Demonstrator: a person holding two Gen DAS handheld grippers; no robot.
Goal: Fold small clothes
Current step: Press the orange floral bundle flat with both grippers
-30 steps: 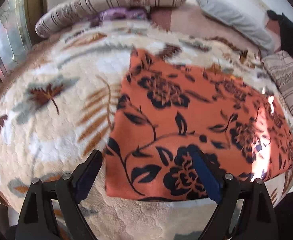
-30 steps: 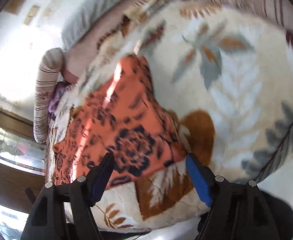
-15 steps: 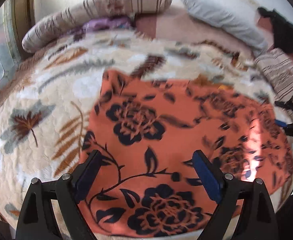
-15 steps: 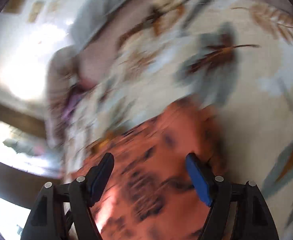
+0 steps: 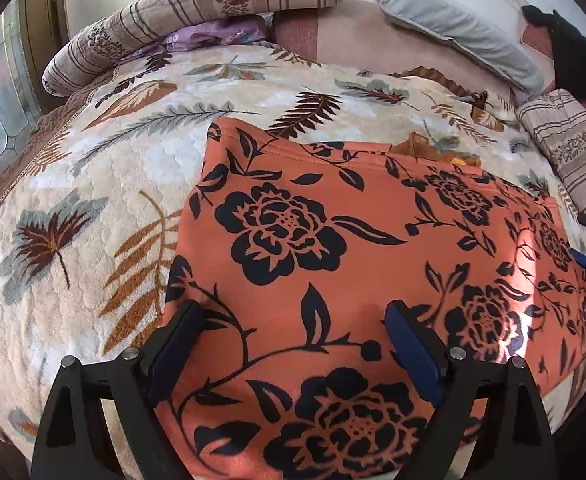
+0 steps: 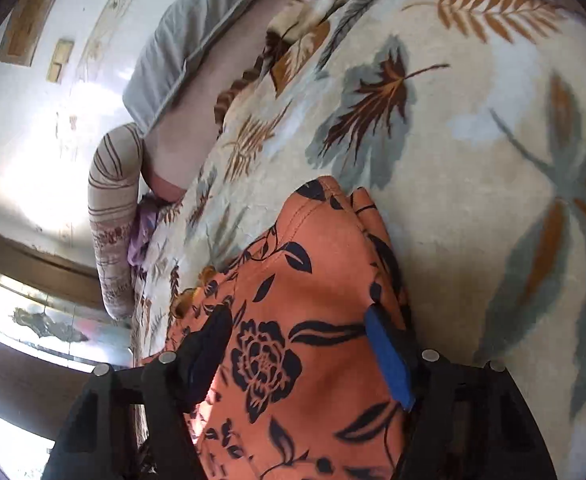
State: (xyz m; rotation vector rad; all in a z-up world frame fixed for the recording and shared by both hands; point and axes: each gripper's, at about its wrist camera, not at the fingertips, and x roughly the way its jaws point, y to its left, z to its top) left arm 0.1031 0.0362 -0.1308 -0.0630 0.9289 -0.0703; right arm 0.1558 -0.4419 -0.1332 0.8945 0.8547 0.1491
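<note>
Both my grippers, left (image 5: 293, 344) and right (image 6: 297, 340), hang released over the orange cloth (image 5: 333, 240) on the bed (image 5: 93, 200). Nothing grasped. Next: pinch an edge, start fold.

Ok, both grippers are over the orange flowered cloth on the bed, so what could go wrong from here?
1. The plush leaf blanket lies right under the orange cloth; the open left hand-held gripper might pinch both.
2. The right hand-held gripper, also open, sits by a layered edge and may catch only one layer.
3. The cloth already looks rumpled there, so a fold could come out uneven.
</note>
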